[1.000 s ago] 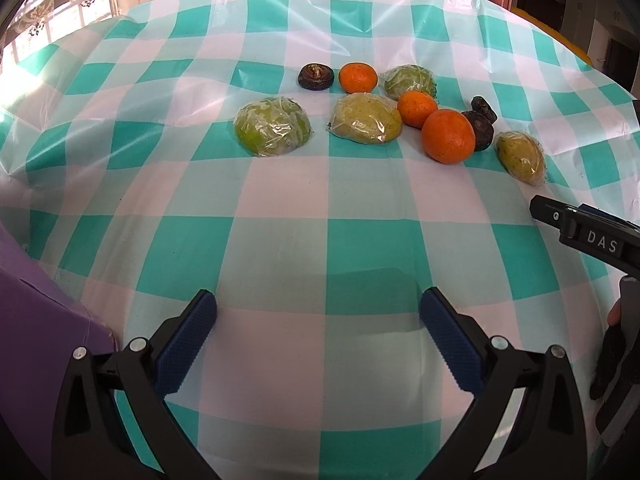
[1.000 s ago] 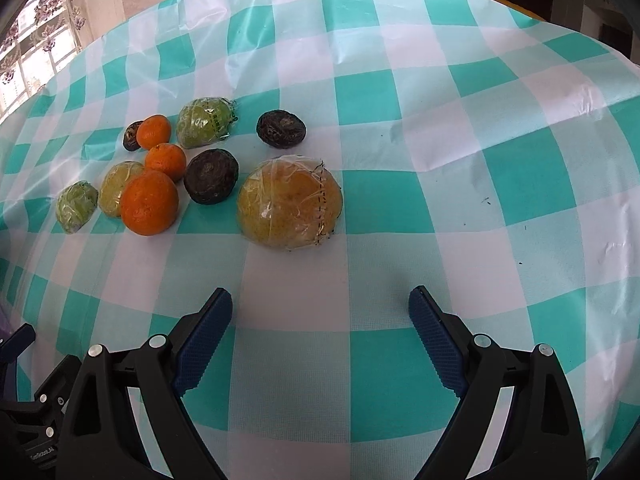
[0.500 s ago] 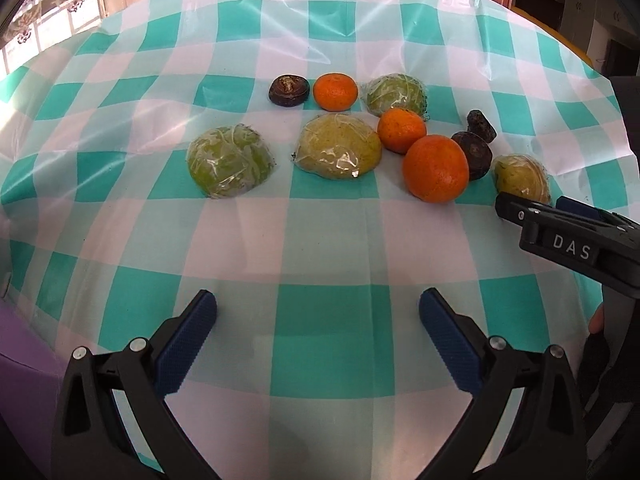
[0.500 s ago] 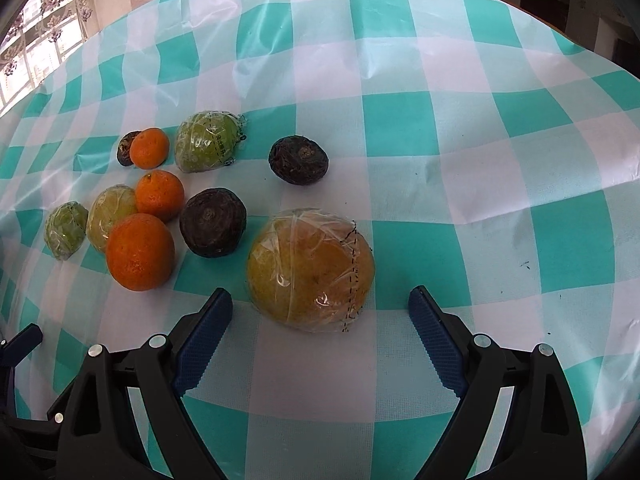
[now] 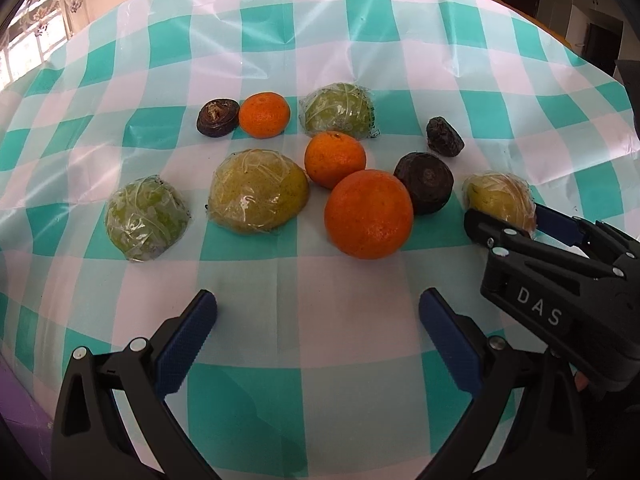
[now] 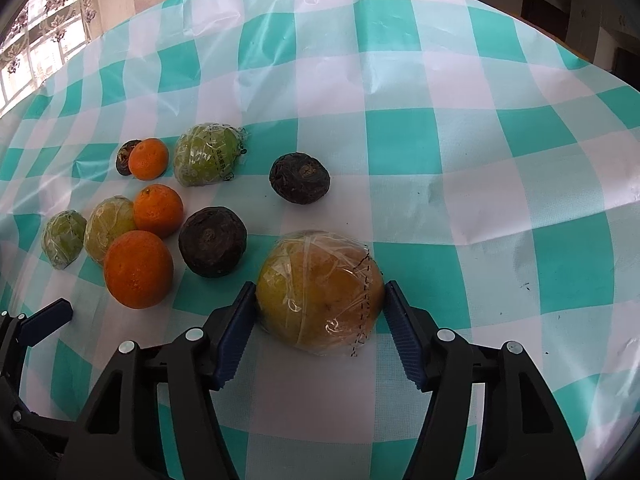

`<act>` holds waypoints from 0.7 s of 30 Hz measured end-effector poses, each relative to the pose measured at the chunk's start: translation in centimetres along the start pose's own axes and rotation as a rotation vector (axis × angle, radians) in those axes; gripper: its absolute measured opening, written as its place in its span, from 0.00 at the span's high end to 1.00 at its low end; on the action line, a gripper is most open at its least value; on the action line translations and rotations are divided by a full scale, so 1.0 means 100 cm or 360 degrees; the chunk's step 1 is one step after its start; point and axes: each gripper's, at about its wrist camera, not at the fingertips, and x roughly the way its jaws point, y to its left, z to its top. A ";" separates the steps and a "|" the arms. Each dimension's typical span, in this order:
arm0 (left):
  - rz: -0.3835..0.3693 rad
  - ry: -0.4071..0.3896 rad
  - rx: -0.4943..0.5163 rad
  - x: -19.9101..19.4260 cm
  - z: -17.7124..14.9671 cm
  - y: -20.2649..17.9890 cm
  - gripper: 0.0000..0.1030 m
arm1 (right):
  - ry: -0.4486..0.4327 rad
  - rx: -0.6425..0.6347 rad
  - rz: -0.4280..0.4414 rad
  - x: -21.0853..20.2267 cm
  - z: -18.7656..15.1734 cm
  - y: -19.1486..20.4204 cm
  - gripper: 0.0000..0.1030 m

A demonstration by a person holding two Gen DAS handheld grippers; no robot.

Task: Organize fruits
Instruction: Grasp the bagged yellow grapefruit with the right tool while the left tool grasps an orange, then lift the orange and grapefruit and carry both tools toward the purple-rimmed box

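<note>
A plastic-wrapped yellow fruit (image 6: 316, 288) lies on the checked cloth between the pads of my right gripper (image 6: 320, 296). Its jaws are closing and both blue pads touch the fruit's sides. The left wrist view shows the same fruit (image 5: 496, 196) and the right gripper (image 5: 516, 216) at the right. My left gripper (image 5: 318, 300) is open and empty, short of a big orange (image 5: 368, 214). Behind it lie two smaller oranges (image 5: 335, 159), three dark wrinkled fruits (image 5: 424, 188) and three wrapped green-yellow fruits (image 5: 258, 196).
A teal-and-white checked plastic cloth (image 5: 280, 380) covers the table. A purple surface (image 5: 16, 408) shows past the table's edge at lower left. A fingertip (image 5: 580, 380) shows behind the right gripper. A window lies far left.
The right gripper's jaws have come in from wide open onto the sides of the wrapped yellow fruit. The left gripper has moved closer to the fruit group.
</note>
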 end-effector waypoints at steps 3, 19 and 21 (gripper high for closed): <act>-0.0015 -0.0020 -0.0015 0.005 0.010 -0.006 0.05 | -0.0027 0.0180 0.0018 -0.003 -0.001 -0.023 0.40; -0.0094 -0.0105 0.0025 0.002 0.018 -0.021 0.58 | -0.0072 0.0226 -0.0017 -0.006 -0.004 -0.023 0.40; -0.0165 -0.0116 -0.0052 -0.001 0.015 -0.010 0.58 | -0.0084 0.0255 0.0015 -0.006 -0.005 -0.027 0.40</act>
